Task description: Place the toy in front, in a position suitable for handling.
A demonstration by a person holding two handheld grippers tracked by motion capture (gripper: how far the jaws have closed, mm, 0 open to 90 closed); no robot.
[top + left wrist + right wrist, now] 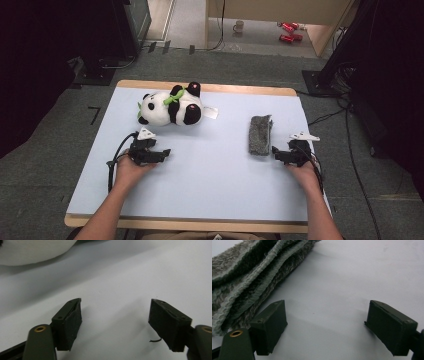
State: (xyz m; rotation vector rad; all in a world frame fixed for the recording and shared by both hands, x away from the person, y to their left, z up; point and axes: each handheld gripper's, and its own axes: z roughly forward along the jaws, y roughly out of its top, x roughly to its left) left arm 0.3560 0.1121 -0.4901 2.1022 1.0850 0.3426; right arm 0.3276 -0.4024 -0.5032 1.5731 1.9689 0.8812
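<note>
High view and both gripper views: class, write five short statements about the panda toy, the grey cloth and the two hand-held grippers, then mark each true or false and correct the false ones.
1. The panda toy lies on the table beyond the left hand-held gripper. True.
2. The left hand-held gripper is shut on the panda. False: its jaws stand apart with bare table between them.
3. The grey cloth lies folded near the right hand-held gripper. True.
4. The right hand-held gripper holds the cloth. False: it is open, and the cloth lies beside one jaw, not between the two.
5. The panda lies on top of the cloth. False: they lie apart, with bare table between them.
</note>
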